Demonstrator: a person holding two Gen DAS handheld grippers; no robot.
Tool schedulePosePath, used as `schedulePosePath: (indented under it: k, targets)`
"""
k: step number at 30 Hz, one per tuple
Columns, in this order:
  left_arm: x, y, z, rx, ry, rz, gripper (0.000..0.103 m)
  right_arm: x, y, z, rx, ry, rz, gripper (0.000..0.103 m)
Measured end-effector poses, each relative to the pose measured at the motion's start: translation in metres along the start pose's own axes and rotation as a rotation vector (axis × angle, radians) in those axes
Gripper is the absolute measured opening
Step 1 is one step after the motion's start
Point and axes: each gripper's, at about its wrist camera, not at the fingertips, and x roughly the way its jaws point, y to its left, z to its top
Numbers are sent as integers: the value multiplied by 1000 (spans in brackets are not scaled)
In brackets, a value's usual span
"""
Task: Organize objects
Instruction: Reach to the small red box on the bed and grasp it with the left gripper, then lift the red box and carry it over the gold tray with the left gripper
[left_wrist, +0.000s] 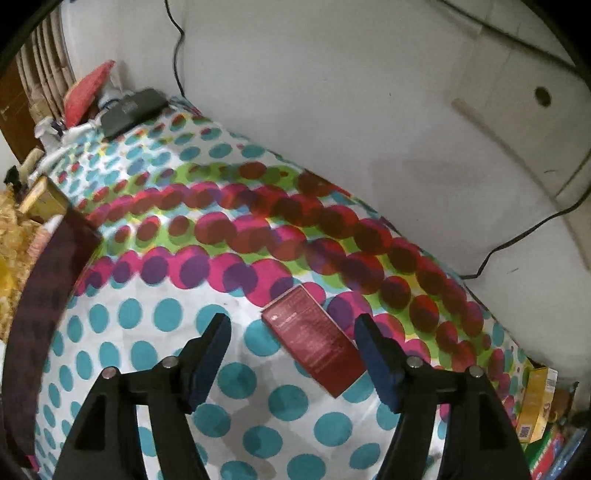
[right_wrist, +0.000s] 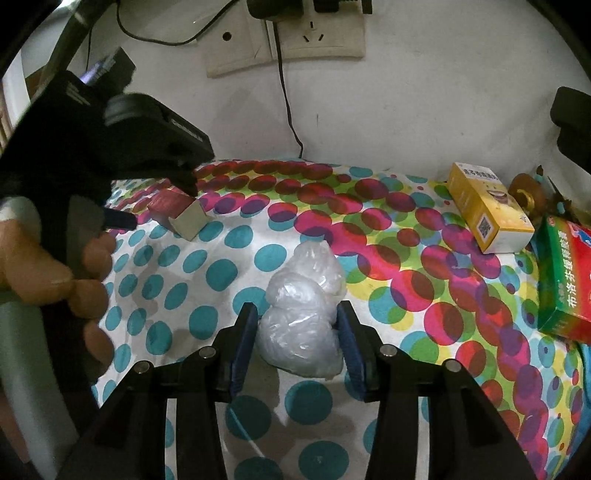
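Observation:
A dark red box (left_wrist: 314, 339) lies flat on the polka-dot bedsheet (left_wrist: 155, 325), between the tips of my open left gripper (left_wrist: 293, 334), nearer its right finger. The same box (right_wrist: 177, 212) shows in the right wrist view under the left gripper (right_wrist: 159, 201). My right gripper (right_wrist: 297, 319) has its jaws around a crumpled clear plastic bag (right_wrist: 303, 306), the blue pads touching its sides. A yellow box (right_wrist: 487, 214) and a green and red box (right_wrist: 565, 277) lie at the right.
A white wall with sockets (right_wrist: 284, 37) and a black cable (right_wrist: 288, 110) runs behind the bed. A dark pouch (left_wrist: 129, 110), a red cushion (left_wrist: 86, 90) and a gold box (left_wrist: 42, 201) lie at the far left. A dark maroon cloth (left_wrist: 44, 295) lies at the left edge.

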Motion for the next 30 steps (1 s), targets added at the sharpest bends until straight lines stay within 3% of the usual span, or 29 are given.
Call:
schedulePosePath:
  k: [2, 5, 11, 15, 17, 20, 21, 22, 30]
  targets:
    - [13, -3, -1, 12, 54, -42, 72, 1, 2, 0, -4, 1, -3, 44]
    - [14, -9, -3, 57, 37, -27, 73, 7, 1, 3, -16, 4, -15, 44]
    - [15, -5, -6, 51, 5, -47, 74, 7, 2, 4, -9, 3, -3, 44]
    - [14, -9, -16, 123, -28, -19, 73, 8, 4, 4, -17, 4, -9, 44]
    - [12, -10, -24, 156, -59, -8, 64, 7, 2, 4, -15, 4, -6, 44]
    - [11, -6, -27, 176, -73, -43, 64, 8, 4, 5, -27, 6, 6, 44]
    - [10, -5, -28, 186, -76, -50, 58, 8, 5, 5, -29, 6, 4, 44]
    - [7, -2, -30, 204, -99, -35, 28, 7, 0, 5, -30, 6, 5, 45]
    - [-5, 11, -42, 285, -129, -145, 29, 14, 22, 7, -59, 13, -8, 49]
